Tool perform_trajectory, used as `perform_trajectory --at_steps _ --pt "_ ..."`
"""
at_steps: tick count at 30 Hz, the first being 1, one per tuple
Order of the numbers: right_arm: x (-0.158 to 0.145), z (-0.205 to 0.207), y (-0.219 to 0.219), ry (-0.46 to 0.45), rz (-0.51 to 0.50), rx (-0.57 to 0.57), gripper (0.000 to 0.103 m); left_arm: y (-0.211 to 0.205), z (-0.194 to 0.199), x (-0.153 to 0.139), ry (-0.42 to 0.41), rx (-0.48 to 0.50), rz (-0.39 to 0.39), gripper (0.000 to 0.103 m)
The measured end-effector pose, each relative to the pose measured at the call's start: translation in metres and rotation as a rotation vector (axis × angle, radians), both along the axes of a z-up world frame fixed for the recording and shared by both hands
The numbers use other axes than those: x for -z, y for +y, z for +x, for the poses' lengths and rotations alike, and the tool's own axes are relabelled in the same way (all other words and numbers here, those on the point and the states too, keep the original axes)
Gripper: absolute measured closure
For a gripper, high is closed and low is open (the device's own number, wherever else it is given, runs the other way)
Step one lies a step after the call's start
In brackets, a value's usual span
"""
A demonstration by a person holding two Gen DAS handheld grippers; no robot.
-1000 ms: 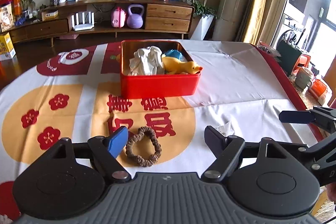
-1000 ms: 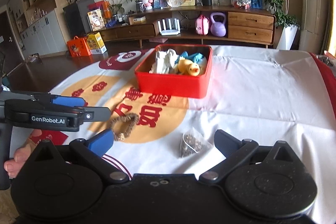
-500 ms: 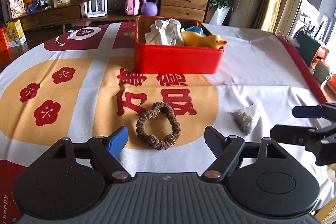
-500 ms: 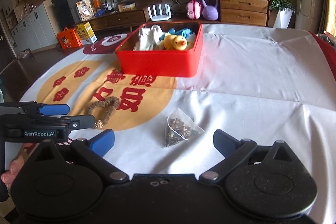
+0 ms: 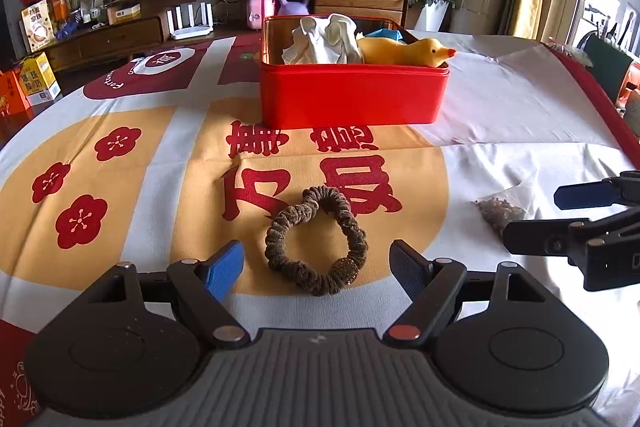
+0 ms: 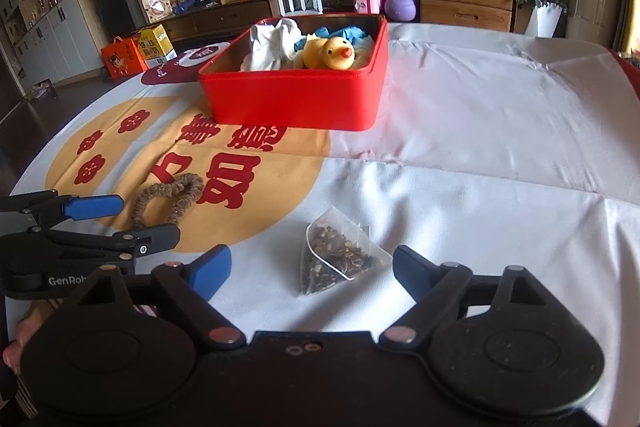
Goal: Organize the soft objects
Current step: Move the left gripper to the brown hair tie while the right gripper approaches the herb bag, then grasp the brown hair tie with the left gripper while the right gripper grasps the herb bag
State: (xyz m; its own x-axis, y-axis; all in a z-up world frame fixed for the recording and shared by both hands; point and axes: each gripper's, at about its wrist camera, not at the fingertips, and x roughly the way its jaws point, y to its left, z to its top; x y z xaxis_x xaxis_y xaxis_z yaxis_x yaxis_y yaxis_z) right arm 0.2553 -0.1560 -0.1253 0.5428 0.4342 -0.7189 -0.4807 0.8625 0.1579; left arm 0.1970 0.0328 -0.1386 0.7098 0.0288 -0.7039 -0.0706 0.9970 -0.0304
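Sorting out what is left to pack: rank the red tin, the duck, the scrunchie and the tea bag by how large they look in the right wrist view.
1. Red tin
2. Tea bag and scrunchie: alike; the bag lies nearer, so unsure
3. Duck: partly hidden in the tin, farthest

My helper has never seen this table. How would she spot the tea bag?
Start at the red tin on the tablecloth, then look toward the near edge. The tea bag lies flat there, a clear pyramid pouch of dark bits, unlike the brown scrunchie beside it.

Black left gripper (image 5: 316,267), blue-padded jaws, right gripper (image 6: 310,265) alike
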Motion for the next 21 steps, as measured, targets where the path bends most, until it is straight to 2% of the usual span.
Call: perform_trajectory --at_steps 10,15,19,21 --pt "0.010 0.006 0.008 0.004 -0.023 0.007 0.031 -0.002 0.010 0.010 -0.010 0.008 0.039 0.023" --pt "0.012 0.005 0.010 0.000 -0.040 0.005 0.043 -0.005 0.011 0.012 -0.015 0.018 0.069 0.024" --pt "0.012 0.004 0.013 -0.012 -0.057 0.008 0.049 -0.007 0.012 0.011 -0.018 0.028 0.073 0.032" --pt "0.012 0.003 0.014 -0.013 -0.057 0.008 0.054 -0.007 0.012 0.011 -0.019 0.033 0.072 0.040"
